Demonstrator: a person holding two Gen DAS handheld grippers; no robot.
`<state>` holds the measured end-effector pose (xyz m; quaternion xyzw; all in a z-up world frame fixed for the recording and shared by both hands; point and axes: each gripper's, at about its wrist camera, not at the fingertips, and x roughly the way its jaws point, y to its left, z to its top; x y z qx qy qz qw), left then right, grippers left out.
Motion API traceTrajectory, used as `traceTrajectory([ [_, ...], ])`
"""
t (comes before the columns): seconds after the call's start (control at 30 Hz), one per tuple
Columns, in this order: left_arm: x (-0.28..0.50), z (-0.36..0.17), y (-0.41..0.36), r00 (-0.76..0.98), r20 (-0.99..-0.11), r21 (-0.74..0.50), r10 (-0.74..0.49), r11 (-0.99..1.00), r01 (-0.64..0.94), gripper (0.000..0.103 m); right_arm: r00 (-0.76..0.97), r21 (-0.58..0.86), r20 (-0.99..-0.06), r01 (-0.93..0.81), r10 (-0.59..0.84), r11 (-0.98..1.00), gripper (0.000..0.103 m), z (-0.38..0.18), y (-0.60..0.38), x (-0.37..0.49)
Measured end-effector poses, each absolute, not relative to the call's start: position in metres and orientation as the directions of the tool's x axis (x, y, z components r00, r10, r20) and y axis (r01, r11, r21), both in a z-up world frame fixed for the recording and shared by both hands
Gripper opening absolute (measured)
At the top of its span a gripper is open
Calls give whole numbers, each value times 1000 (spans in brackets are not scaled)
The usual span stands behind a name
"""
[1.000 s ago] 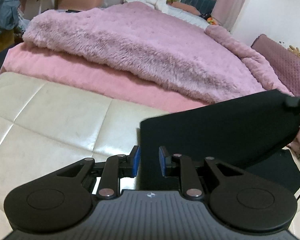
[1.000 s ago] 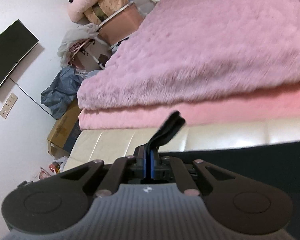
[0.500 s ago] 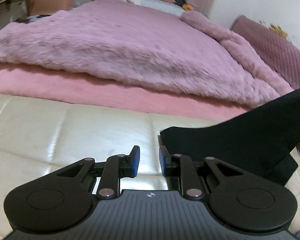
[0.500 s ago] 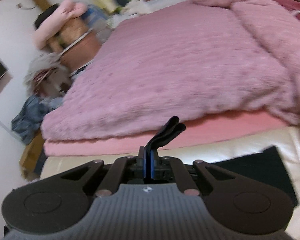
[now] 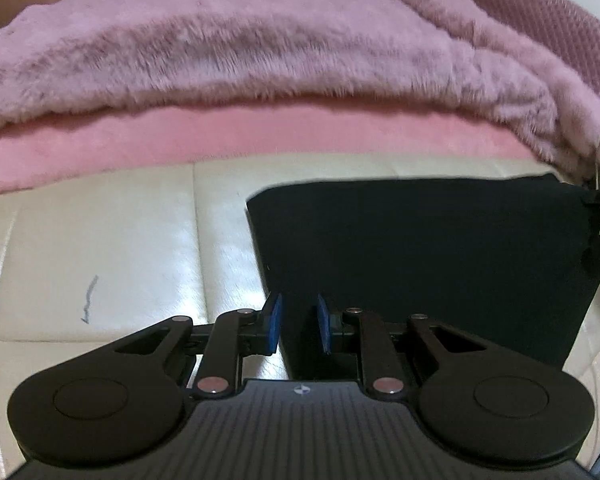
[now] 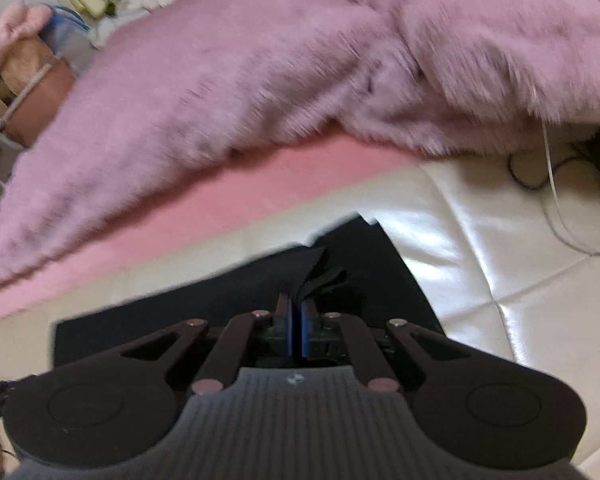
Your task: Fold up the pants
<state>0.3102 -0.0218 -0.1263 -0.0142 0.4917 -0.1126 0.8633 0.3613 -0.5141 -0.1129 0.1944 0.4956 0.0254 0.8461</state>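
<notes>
1. Nearest in the left wrist view, the left claw point(image 5: 298, 322) stands open, its blue pads point(image 5: 274, 322) apart with nothing held between them; it sits over the near left edge of the black pants point(image 5: 420, 256).
2. In the right wrist view, the right claw point(image 6: 299, 322) is pinched closed on a bunched bit of the pants point(image 6: 324, 276), and dark folds of cloth stick up just past its blue pads point(image 6: 305, 328).
3. The pants lie folded into a flat dark slab on the cream leather bench point(image 5: 100, 248), with their right corner lifted towards the far right of the left view.
4. To the right of the pants, some thin cables point(image 6: 560, 200) trail over the cream leather point(image 6: 500, 240).
5. Behind the bench runs a plain pink sheet point(image 5: 260, 132).
6. Over that sheet lies a fluffy pink blanket point(image 5: 240, 40), covering the bed beyond.
7. Farthest off on the left, blurred household clutter point(image 6: 24, 76) stands beside the bed.
</notes>
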Motion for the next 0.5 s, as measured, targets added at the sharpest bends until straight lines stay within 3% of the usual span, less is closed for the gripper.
traceTrajectory([
  [0.23,313,-128,-21,497,-845,-129,-198,977,170,22,500,287,-845,118,193,951,0,-141,-510,363],
  [0.5,327,-119,-22,526,-826,-131,-203,977,171,22,643,171,-745,-73,177,983,0,-45,-485,353],
])
